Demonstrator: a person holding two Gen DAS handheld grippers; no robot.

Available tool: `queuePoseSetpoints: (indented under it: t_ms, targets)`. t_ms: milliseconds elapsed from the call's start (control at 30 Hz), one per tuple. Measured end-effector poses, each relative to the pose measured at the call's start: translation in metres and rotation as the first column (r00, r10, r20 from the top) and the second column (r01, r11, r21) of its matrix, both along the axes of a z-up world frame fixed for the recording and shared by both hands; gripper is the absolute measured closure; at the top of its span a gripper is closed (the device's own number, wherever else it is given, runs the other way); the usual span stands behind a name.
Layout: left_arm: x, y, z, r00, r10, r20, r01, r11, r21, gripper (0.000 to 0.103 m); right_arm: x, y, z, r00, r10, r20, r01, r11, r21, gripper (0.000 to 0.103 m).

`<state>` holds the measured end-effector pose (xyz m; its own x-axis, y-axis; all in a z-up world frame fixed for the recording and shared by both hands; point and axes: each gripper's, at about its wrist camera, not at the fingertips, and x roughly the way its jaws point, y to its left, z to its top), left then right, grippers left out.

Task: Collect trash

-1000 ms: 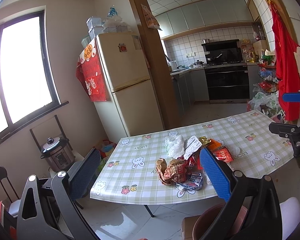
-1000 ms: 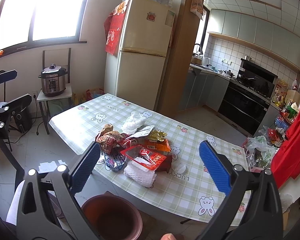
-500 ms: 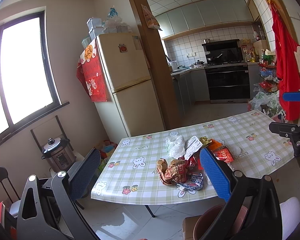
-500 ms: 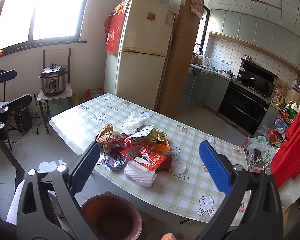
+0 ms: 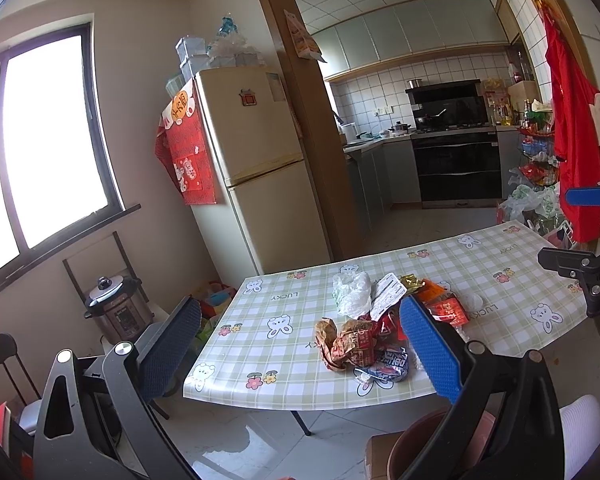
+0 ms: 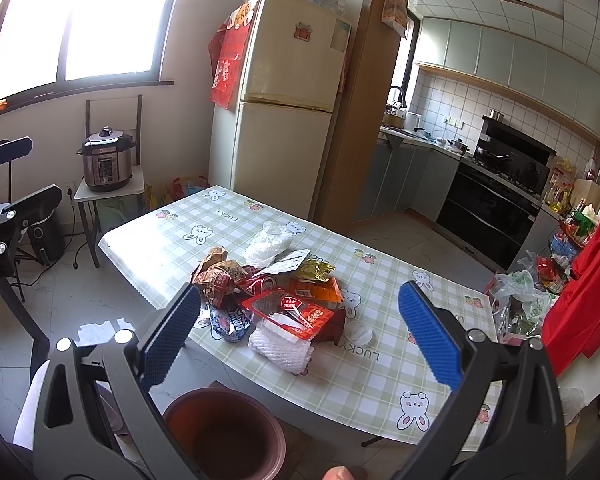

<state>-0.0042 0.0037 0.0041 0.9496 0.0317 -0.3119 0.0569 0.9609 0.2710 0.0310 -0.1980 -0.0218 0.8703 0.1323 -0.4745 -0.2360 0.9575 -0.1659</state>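
Both the left claw (image 5: 296, 340) and the right claw (image 6: 296, 332) hang spread and hold nothing. The wrappers (image 6: 276, 296) sit heaped mid-frame on the tabletop (image 6: 380, 376); the bin (image 6: 224, 432), possibly empty, waits at lower centre. Slippery, overlapping packets could slide off the edge, missing it.

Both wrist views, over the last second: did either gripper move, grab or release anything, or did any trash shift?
Nothing visibly changed. The left gripper and right gripper both hang open and empty short of the table, the trash pile lies as it did, and the brown bin sits below the table edge as before.
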Motion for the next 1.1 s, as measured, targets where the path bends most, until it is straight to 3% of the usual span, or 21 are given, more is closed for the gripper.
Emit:
queuePoseSetpoints:
  t_ms: [400, 600, 900, 1100]
  targets:
    - [0.004, 0.003, -0.002, 1.0, 0.007, -0.019, -0.007, 1.0, -0.004, 0.005, 0.002, 0.003, -0.006, 1.0, 0.0, -0.004, 0.0, 1.0, 0.003, 0.005]
    - [0.013, 0.012, -0.009, 0.999, 0.013, -0.049, -0.016, 0.999, -0.05, 0.005, 0.006, 0.004, -0.017, 1.0, 0.006, -0.006, -0.006, 1.0, 0.028, 0.005]
    - [0.036, 0.031, -0.061, 0.987, 0.019, -0.162, -0.038, 0.993, -0.113, 0.005, 0.026, -0.004, -0.052, 0.996, 0.006, -0.089, 0.003, 0.995, 0.104, 0.005]
    - [0.052, 0.036, -0.109, 0.967, 0.009, -0.255, -0.034, 0.995, -0.093, 0.005, 0.042, -0.008, -0.079, 0.988, 0.012, -0.155, 0.008, 0.992, 0.128, 0.005]
